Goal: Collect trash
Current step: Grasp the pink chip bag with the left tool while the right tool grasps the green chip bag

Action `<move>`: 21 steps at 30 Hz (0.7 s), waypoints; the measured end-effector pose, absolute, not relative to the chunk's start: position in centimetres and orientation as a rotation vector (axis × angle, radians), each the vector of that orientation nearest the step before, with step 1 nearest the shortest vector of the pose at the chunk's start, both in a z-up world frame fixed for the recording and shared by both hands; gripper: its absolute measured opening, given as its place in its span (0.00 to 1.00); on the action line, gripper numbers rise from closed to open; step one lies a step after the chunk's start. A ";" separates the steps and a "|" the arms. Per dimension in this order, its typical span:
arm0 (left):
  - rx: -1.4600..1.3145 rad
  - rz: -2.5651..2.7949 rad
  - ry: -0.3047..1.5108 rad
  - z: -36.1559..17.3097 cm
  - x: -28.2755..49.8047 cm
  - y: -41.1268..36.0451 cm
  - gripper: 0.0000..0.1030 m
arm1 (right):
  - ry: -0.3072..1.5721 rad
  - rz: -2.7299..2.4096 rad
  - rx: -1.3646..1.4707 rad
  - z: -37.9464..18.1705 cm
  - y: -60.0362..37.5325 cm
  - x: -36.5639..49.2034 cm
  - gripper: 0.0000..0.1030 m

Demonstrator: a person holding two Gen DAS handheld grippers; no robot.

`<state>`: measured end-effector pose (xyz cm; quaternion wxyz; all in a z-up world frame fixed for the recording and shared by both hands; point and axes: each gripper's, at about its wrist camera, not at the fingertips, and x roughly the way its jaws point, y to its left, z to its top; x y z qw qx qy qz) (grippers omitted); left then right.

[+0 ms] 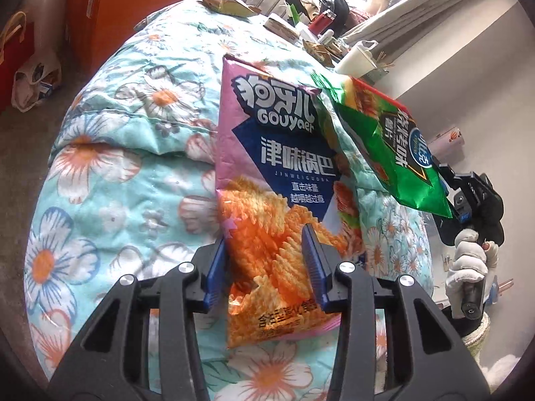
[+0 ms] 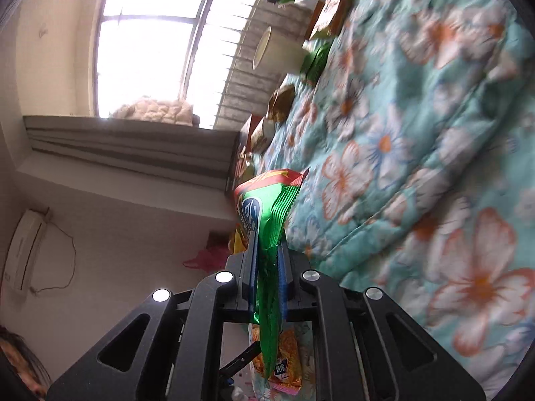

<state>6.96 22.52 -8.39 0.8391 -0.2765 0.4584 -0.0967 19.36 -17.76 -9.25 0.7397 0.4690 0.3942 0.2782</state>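
Observation:
A pink and orange snack bag point(image 1: 271, 180) printed "Gouyaer" lies on the floral quilt point(image 1: 127, 153). My left gripper point(image 1: 265, 257) has its blue pads on either side of the bag's lower part, jaws apart and not closed on it. My right gripper point(image 2: 267, 260) is shut on a green chip bag point(image 2: 267, 234) and holds it above the quilt point(image 2: 418, 133). In the left wrist view the green bag point(image 1: 384, 140) hangs over the pink bag's right side, with the right gripper point(image 1: 468, 197) behind it.
More wrappers point(image 1: 227, 3), a white cup point(image 1: 357, 58) and clutter point(image 1: 317, 16) lie at the quilt's far end. An orange box point(image 1: 113, 10) and bags point(image 1: 33, 80) stand on the floor at left. A window point(image 2: 150, 33) and wall are left of the right gripper.

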 end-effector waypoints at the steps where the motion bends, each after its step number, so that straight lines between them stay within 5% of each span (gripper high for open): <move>1: -0.586 -0.218 0.971 -8.3 7.0 22.1 0.38 | 0.833 0.570 1.035 -9.0 -19.8 18.3 0.10; 5: -0.589 -0.296 0.987 -8.0 6.9 20.1 0.38 | 0.780 0.472 1.041 -9.3 -24.5 13.9 0.10; 12: -0.576 -0.396 1.012 -7.7 6.2 17.2 0.40 | 0.980 0.470 0.857 -11.3 -21.4 7.5 0.18; 16: -0.566 -0.385 1.030 -7.9 6.8 17.3 0.41 | 1.042 0.520 0.619 -9.9 -19.6 4.8 0.54; 21: -0.609 -0.359 1.023 -8.1 8.3 18.4 0.44 | 1.012 0.491 0.485 -7.3 -22.0 4.0 0.59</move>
